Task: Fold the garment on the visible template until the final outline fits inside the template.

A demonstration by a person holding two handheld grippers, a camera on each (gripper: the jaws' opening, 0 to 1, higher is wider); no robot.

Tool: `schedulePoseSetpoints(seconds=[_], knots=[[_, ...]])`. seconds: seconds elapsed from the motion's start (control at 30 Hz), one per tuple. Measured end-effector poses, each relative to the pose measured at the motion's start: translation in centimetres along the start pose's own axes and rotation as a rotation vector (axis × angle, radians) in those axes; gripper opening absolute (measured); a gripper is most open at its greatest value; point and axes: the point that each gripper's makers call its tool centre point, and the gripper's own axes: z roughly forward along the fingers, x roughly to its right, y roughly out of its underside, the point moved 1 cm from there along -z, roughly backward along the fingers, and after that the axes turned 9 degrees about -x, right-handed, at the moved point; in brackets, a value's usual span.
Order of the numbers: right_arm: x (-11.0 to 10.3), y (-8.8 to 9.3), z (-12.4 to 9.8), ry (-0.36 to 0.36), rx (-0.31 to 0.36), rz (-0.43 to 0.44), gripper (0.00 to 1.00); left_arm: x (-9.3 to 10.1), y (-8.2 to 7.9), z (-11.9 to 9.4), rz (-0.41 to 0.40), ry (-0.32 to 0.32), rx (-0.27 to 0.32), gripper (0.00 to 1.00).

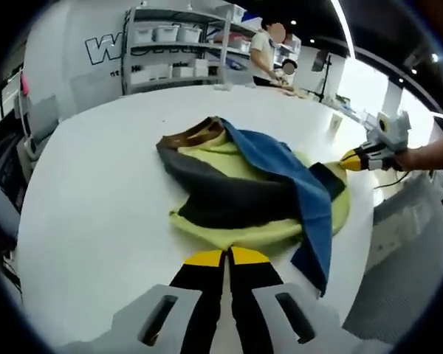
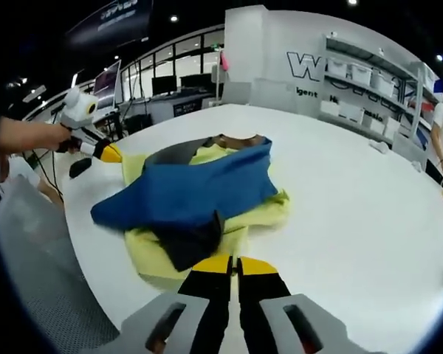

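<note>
Centrally on the white desk (image 1: 96, 206) lies the garment (image 1: 280, 177), a blue piece draped in a heap with dark grey and brown-trimmed cloth, all of it on a pale yellow-green template (image 1: 229, 234) whose edge shows around the pile. The blue cloth runs past the template rim on one side and hangs toward the desk edge. In the right gripper view the garment (image 2: 192, 193) covers most of the template (image 2: 151, 258), with a dark flap lying on the near part.

Left gripper (image 1: 227, 256): yellow-tipped fingers pressed together, nothing between them, tips just short of the template's near edge. Right gripper (image 2: 234, 264): fingers likewise closed on nothing, tips at the template's near rim.

Each gripper appears in the other's view beside the garment, held in a hand (image 1: 421, 156).

Beyond the garment, shelving (image 1: 170, 48) with white bins stands against a wall; two people stand at the desk's far end.
</note>
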Motion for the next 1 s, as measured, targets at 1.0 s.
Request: schedulePoseSetpoints(seconds=[1.0], knots=[[-2.7,7.5,-2.1,-0.111,-0.234,-0.054,0.00,-3.0,2.3,0.9,-0.094,-0.080,-0.063,0.06]])
